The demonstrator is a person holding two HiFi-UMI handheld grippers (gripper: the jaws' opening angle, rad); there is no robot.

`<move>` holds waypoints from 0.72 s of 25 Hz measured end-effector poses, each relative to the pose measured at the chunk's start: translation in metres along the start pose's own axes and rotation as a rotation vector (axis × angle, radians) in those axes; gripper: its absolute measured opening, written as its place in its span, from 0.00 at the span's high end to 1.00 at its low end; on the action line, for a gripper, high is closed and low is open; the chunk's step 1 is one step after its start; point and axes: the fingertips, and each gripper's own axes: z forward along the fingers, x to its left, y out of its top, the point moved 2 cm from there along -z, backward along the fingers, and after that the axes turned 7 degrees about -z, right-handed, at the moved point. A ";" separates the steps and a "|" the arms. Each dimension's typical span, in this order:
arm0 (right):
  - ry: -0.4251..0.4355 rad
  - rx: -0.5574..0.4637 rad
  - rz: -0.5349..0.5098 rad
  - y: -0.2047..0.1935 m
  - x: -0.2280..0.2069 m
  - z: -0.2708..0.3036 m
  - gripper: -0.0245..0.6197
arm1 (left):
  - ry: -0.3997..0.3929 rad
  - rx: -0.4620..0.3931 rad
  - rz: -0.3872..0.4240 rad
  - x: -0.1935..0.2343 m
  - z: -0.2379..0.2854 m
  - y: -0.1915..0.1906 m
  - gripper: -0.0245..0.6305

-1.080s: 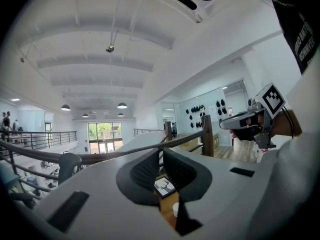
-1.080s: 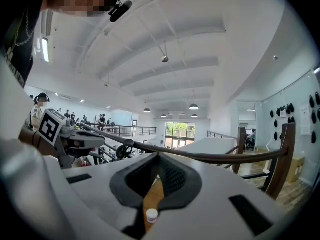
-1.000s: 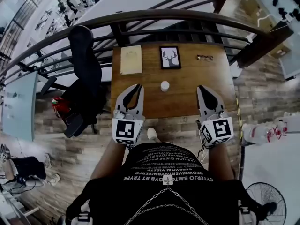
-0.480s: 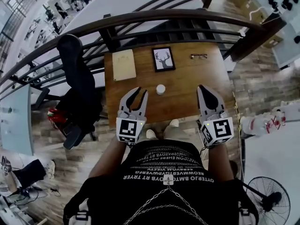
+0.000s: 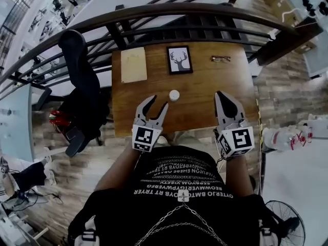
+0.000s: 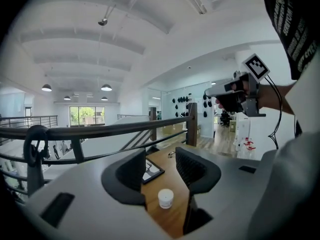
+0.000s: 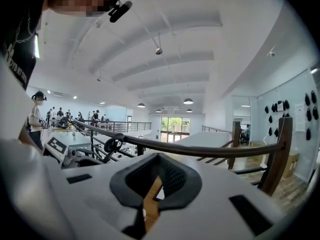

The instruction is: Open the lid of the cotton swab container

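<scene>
Table (image 5: 205,101) of brown wood carries everything. Left gripper (image 5: 159,101) has just been opening, its jaws apart with nothing between them; right gripper (image 5: 221,95) has jaws together, empty. Cotton swab container (image 5: 174,95) stands upright mid-table, lid (image 6: 165,193) on top, just beyond the left tips.

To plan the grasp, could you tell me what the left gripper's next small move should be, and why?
Probably ease the left gripper forward around the cotton swab container: its jaws have just been opening, and the container stands on the table just beyond their tips, not yet between them.
</scene>
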 end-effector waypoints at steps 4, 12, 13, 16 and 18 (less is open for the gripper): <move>0.039 0.003 -0.006 -0.003 -0.012 0.018 0.94 | 0.003 0.055 0.008 -0.004 0.021 -0.036 0.63; 0.111 0.033 -0.019 -0.027 -0.024 0.044 0.94 | 0.012 0.162 -0.003 -0.002 0.059 -0.111 0.59; 0.116 0.042 -0.019 -0.031 -0.024 0.046 0.94 | 0.017 0.175 -0.004 0.000 0.064 -0.121 0.59; 0.129 0.073 -0.014 -0.044 -0.025 0.051 0.94 | 0.032 0.219 -0.021 0.006 0.078 -0.149 0.59; 0.140 0.088 -0.013 -0.051 -0.023 0.055 0.94 | 0.034 0.239 -0.031 0.010 0.086 -0.166 0.58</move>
